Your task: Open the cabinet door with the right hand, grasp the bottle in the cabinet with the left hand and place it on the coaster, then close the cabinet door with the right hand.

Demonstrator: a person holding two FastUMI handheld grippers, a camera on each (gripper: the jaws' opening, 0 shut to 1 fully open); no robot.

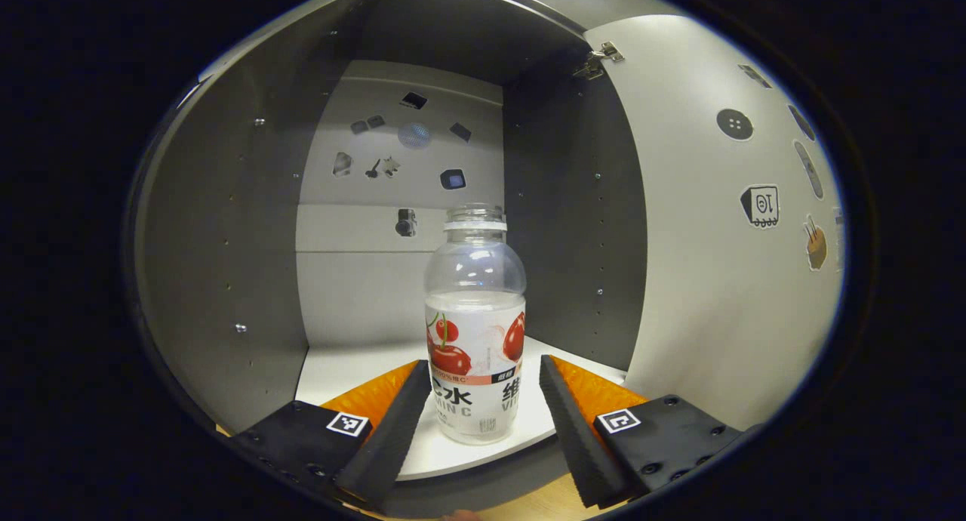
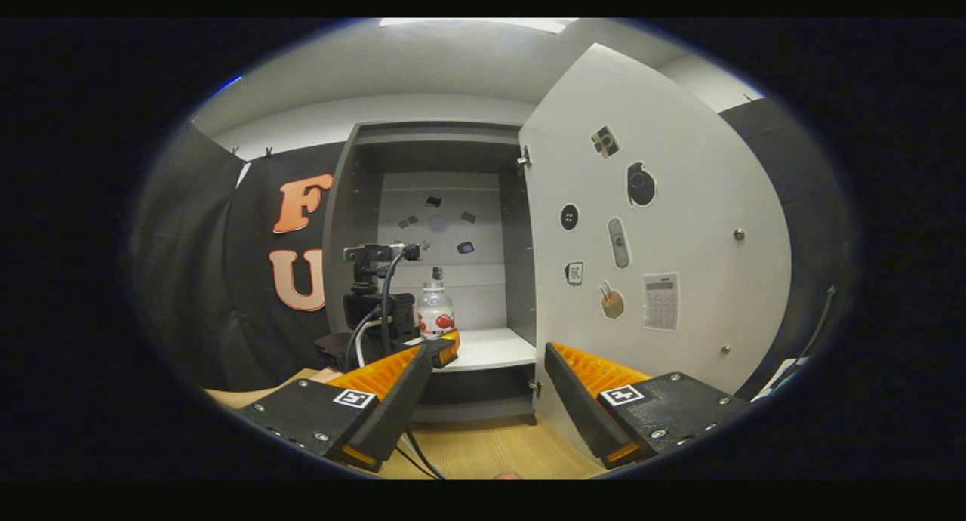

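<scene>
Fingers of my left gripper (image 1: 477, 400) are spread wide, one on each side of the bottle (image 1: 475, 332), and I see a gap between each pad and the label, so nothing is pinched. That bottle stands upright, uncapped, near the front edge of the cabinet shelf (image 1: 355, 370), inside the cabinet (image 1: 226, 264). Small stickers dot the cabinet's back wall. To the right, the cabinet door (image 1: 702, 279) hangs swung open on its hinge (image 1: 600, 59).

My right gripper (image 2: 487, 400) is also spread apart, holding nothing, well back from the cabinet above the wooden table (image 2: 490, 449). Its right finger sits just in front of the open door's lower edge; I cannot tell if they touch. From here I see the left gripper reaching into the cabinet opening toward the bottle.
</scene>
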